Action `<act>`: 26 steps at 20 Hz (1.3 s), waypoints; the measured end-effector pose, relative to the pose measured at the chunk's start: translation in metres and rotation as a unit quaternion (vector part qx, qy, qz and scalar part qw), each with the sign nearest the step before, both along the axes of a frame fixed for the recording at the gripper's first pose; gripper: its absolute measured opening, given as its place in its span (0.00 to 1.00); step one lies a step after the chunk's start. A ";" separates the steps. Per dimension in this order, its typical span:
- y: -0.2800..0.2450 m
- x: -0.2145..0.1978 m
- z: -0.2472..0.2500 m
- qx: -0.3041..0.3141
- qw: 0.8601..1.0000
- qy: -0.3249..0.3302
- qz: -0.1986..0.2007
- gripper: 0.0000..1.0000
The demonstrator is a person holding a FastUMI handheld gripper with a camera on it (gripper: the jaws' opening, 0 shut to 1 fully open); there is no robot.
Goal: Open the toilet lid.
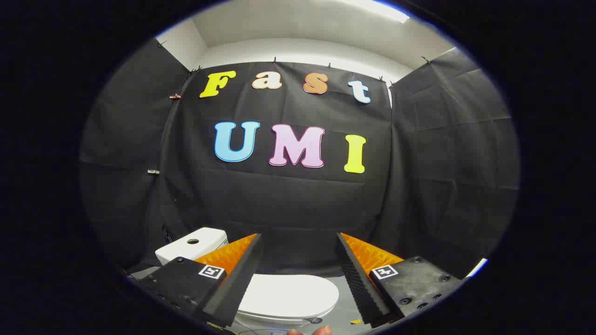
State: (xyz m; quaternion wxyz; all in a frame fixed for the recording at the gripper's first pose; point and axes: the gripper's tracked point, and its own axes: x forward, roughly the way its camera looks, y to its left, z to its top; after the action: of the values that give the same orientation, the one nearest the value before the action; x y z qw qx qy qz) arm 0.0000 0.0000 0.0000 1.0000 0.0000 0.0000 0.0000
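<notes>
White plastic is showing between the spread fingers of the tongs (298,279), where the toilet lid (288,294) is lying flat and closed below and just ahead of them. The tongs are hanging open, gripping nothing. A white cistern (191,245) is sitting beyond the left finger. Judging by this, the lifting is not yet begun.

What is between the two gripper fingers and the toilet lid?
Nothing. In the gripper view the open gripper hangs above the closed white toilet lid, with only empty air between its fingers and the lid.
</notes>
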 end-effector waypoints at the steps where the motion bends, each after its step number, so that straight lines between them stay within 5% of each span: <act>1: 0.001 -0.001 -0.004 0.000 1.000 0.002 0.001 0.99; 17: -0.006 0.025 -0.036 -0.023 0.999 0.017 0.043 0.99; 26: -0.027 0.014 -0.029 -0.011 1.000 0.002 0.010 0.99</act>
State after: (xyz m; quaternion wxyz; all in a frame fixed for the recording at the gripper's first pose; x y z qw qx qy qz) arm 0.0142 -0.0270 -0.0291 0.9999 -0.0109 0.0016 0.0099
